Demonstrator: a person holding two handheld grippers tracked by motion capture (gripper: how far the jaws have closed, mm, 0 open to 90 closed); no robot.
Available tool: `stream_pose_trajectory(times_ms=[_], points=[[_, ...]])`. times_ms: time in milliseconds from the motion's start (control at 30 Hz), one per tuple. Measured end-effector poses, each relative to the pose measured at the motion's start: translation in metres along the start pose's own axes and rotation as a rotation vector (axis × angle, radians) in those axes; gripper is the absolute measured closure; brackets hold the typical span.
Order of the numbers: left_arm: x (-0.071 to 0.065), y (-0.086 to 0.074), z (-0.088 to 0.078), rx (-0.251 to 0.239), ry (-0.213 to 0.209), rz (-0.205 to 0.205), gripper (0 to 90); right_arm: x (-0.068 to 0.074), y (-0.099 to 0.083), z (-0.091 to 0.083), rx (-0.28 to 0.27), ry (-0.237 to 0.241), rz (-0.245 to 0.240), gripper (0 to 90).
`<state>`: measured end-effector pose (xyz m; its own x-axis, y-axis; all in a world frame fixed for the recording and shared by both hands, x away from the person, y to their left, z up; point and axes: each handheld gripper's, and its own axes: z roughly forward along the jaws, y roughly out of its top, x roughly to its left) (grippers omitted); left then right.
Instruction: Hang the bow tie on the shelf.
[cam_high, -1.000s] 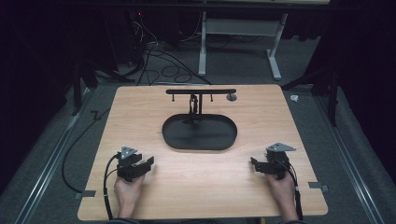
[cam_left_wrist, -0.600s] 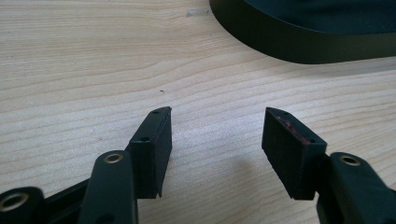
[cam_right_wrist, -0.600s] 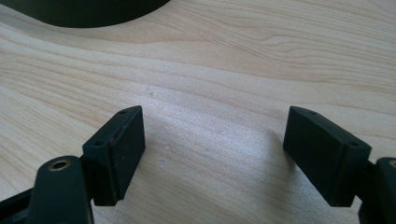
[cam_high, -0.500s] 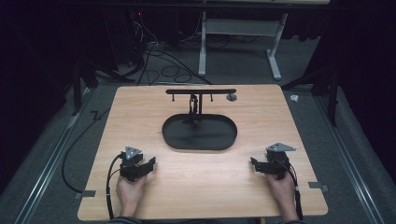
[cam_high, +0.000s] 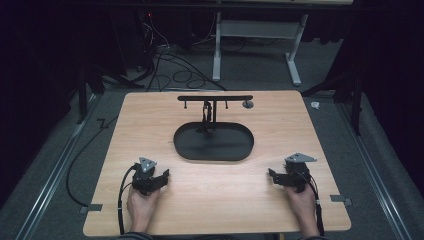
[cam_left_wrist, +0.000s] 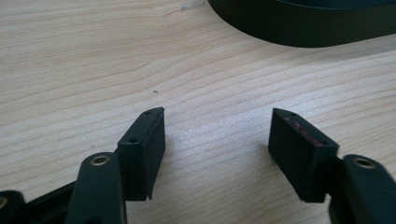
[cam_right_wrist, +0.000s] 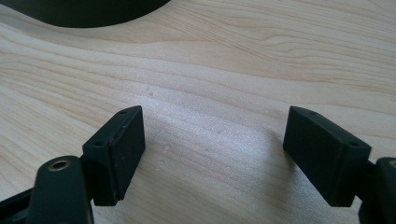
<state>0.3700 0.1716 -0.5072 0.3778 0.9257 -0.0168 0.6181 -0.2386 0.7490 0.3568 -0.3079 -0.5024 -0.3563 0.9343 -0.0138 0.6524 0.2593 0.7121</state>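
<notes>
Resting low on the wooden table (cam_high: 225, 200), both grippers sit at the near edge with jaws spread wide and nothing between them. Left gripper (cam_high: 162, 177) lies at near left, angled inward; the left gripper view shows bare wood grain between its pads (cam_left_wrist: 144, 149). Right gripper (cam_high: 272, 175) lies at near right, also angled inward, with bare wood between its pads (cam_right_wrist: 116, 154).

Farther in, at table centre, stands the black oval tray (cam_high: 190, 147); its rim curves across the top of each gripper view. Well apart from both grippers. From the tray's far side rises a short post carrying a T-shaped hanger bar (cam_high: 215, 98) with small pegs; a small round disc (cam_high: 247, 104) lies just beside the bar's right end.

Judgement: start pose, reach not begun. To do it well, keep jaws wide, lift clear of the wood before moving forward, approach the tray rim from each side symmetrically, avoid knocking the post.
</notes>
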Motion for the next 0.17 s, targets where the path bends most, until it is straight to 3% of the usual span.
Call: stream_pose_trajectory(times_ms=[167], points=[[-0.0001, 0.0, 0.0001, 0.0, -0.001, 0.0, 35.3, -0.0001, 0.0, 0.0001, -0.001, 0.0, -0.002, 21.9]])
